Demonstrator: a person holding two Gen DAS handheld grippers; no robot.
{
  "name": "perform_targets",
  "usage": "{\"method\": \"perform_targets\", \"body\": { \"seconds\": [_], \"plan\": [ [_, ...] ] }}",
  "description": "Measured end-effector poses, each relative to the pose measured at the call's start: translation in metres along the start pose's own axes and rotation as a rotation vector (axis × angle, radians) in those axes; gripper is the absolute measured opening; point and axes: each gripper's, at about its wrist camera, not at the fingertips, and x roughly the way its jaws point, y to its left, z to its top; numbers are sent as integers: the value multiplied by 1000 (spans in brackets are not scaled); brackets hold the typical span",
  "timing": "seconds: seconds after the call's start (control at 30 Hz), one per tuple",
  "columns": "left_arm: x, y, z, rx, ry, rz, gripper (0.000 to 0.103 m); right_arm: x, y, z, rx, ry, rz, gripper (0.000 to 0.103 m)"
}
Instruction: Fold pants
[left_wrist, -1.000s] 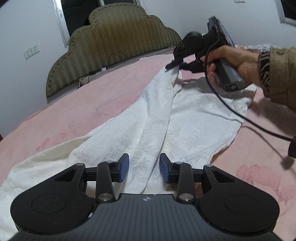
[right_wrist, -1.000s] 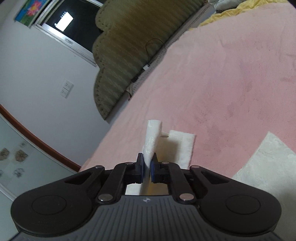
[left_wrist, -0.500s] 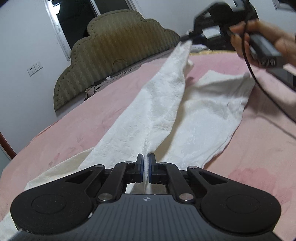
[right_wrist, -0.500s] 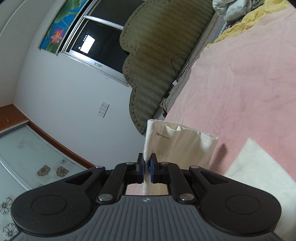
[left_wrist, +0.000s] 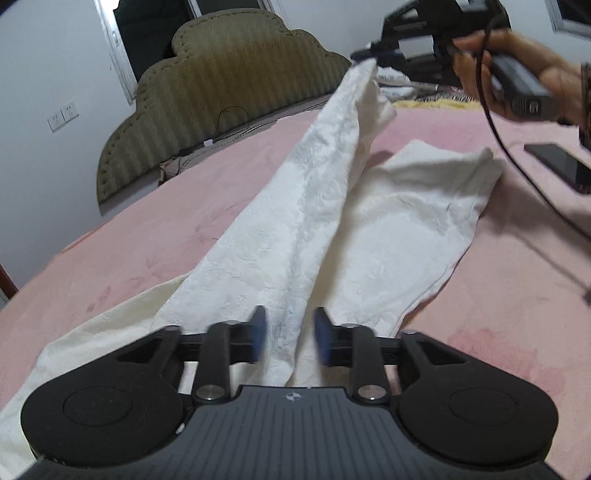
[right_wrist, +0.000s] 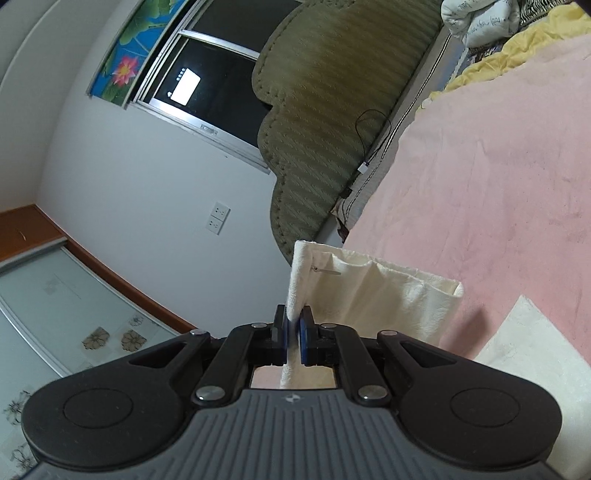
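White textured pants (left_wrist: 295, 229) lie on the pink bed (left_wrist: 147, 236). One leg is lifted and stretched from my left gripper up to my right gripper (left_wrist: 369, 57) at the top right; the other leg (left_wrist: 417, 221) lies flat. My left gripper (left_wrist: 290, 336) is open, its blue pads on either side of the fabric, blurred. In the right wrist view my right gripper (right_wrist: 293, 339) is shut on the hem of the lifted pants leg (right_wrist: 369, 291), held above the bed.
An olive padded headboard (left_wrist: 229, 85) stands at the far end. A dark phone (left_wrist: 561, 166) lies on the bed at right, with a black cable (left_wrist: 517, 173) trailing from the right gripper. Crumpled bedding (right_wrist: 480, 22) lies near the headboard.
My left gripper was open, shut on the fabric half a second ago, and is open again. My right gripper has raised the leg hem higher, pulling it taut.
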Motion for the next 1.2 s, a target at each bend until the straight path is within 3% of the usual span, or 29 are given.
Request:
{"method": "perform_targets", "body": {
  "seconds": [0.1,0.17,0.2,0.23,0.37,0.43,0.5,0.57,0.63,0.7,0.77,0.83,0.93,1.03,1.13,1.2],
  "plan": [
    [6,-10,-3,80,-2,58,49,-3,1,0,16,-5,18,6],
    [10,-13,-3,117,1,99,36,-5,4,0,13,-9,28,6],
    [12,-13,-3,116,6,113,15,-6,5,0,3,-8,29,6],
    [12,-11,-2,101,11,117,4,-6,7,-1,-8,-8,27,6],
    [-8,2,4,10,-47,119,4,-5,3,1,-16,-18,8,6],
    [-18,10,7,-26,-65,82,4,5,-3,3,16,1,-3,6],
    [-17,24,13,-80,-41,33,4,28,-8,8,48,48,-19,6],
    [-8,44,21,-134,-7,45,4,55,-4,14,69,92,-21,6],
    [-1,74,36,-194,-5,148,5,71,20,21,31,82,32,6],
    [-18,103,57,-266,-87,313,6,66,55,25,-77,32,161,6],
    [-48,118,73,-329,-216,382,6,45,85,27,-200,-43,255,6],
    [-70,109,81,-298,-290,402,6,20,87,26,-231,-90,258,6],
    [-67,67,69,-175,-241,278,6,-12,58,15,-255,-107,62,6],
    [-41,10,37,-40,-99,84,6,-40,0,1,-115,-73,-117,6],
    [-23,-33,15,48,-16,4,6,-63,-39,-13,-26,-70,-240,7],
    [-20,-42,9,71,-4,14,6,-73,-49,-21,-9,-69,-264,7]
  ]
}}
